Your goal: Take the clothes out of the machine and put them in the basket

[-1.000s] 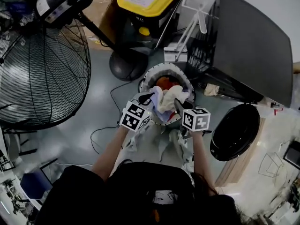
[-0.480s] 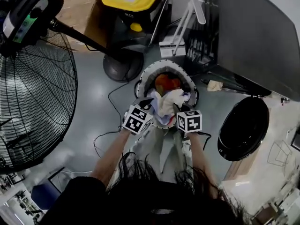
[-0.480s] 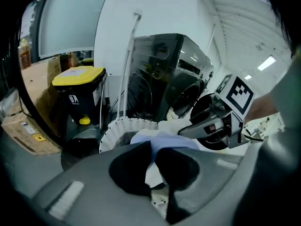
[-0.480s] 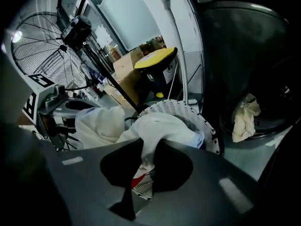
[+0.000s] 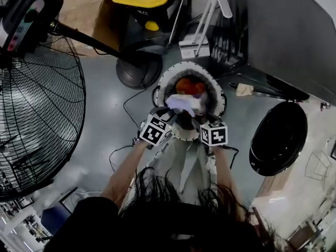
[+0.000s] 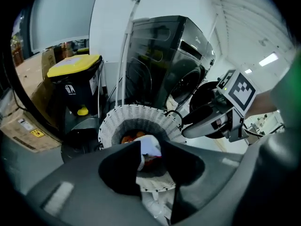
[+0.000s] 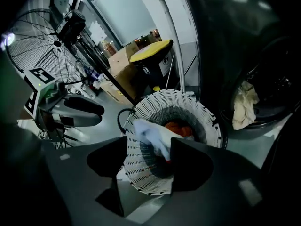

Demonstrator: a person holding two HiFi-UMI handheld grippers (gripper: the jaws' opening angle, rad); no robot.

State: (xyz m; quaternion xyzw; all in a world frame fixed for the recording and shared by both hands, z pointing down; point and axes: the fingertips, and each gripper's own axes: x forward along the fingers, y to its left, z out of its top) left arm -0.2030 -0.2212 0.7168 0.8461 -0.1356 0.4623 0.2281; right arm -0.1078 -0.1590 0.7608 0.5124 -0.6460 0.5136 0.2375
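Lower than half a second ago, the white crumpled cloth (image 5: 184,103) now lies inside the round white woven basket (image 5: 189,65), on an orange garment (image 5: 190,85), no longer bunched up between your grippers.

From the head view, your left gripper (image 5: 164,117) and right gripper (image 5: 205,121) sit at the basket's near rim, with the cloth just ahead of both.

In the left gripper view, your jaws are partly apart and grip nothing. The cloth (image 6: 151,147) shows past their tips, down in the basket (image 6: 136,111), and your right gripper (image 6: 211,121) is off to the right.

In the right gripper view, your jaws are wide apart and empty, with the basket (image 7: 174,95) straight ahead below them. A cream garment (image 7: 244,105) hangs at the black washing machine's (image 7: 235,32) opening, far to the right.
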